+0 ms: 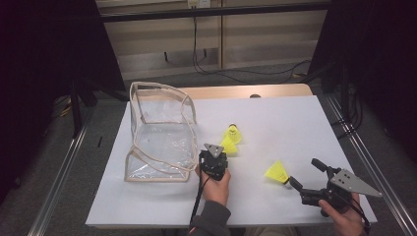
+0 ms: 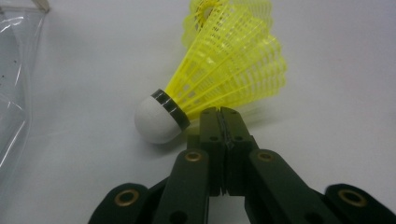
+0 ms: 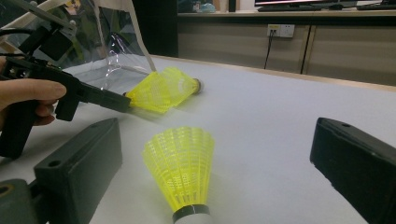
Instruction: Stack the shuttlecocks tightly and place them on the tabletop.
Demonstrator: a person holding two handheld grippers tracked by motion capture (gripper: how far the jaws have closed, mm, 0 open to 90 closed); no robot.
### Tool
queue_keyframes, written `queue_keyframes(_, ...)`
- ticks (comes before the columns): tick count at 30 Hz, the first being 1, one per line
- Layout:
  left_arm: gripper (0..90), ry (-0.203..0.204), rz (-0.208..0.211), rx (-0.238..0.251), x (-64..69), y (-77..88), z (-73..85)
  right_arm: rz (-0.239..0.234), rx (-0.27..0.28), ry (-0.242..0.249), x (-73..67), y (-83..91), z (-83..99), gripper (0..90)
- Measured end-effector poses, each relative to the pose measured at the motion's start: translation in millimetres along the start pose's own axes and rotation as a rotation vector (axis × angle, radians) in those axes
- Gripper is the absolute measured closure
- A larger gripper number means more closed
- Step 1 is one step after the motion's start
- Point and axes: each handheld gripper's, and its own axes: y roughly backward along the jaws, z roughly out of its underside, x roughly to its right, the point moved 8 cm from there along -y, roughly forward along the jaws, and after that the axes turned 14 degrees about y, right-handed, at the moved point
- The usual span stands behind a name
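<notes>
**High view: two grippers working yellow shuttlecocks beside a clear pouch**

High view is showing a person at a white table (image 1: 275, 123), working a black two-jaw gripper in each hand. The left gripper (image 2: 221, 112) is pinching the skirt edge of a yellow plastic shuttlecock with a white cork head (image 2: 219, 70), its jaws pressed together on the mesh; a second yellow shuttlecock (image 1: 234, 132) is lying just behind it. A clear soft plastic pouch with beige piping (image 1: 160, 132) is standing open close to the left. The right gripper (image 3: 210, 177) is sitting with its jaws spread wide, a third yellow mesh shuttlecock (image 3: 180, 163) lying between them, untouched, its banded head nearest the camera.

The job appears to be loading shuttlecocks into the pouch. Doing it well likely means lifting the pinched one gently, since the skirt grip is thin, and carrying it straight over the pouch's open mouth; the right jaws should be closing squarely across the skirt near the head.
</notes>
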Motion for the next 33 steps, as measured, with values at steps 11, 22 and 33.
queue_keyframes(11,89.1,0.027,-0.061,-0.011,-6.1,-3.3,-1.0,0.002,0.001,0.001,0.0,1.2,-0.9,2.0)
queue_keyframes(22,88.4,0.045,-0.071,-0.01,-7.7,-8.5,-5.2,0.004,0.003,-0.001,1.1,1.8,-0.6,2.0)
queue_keyframes(33,79.6,0.037,-0.001,0.063,12.4,1.8,-22.0,0.004,0.003,-0.003,0.5,1.5,-0.6,2.0)
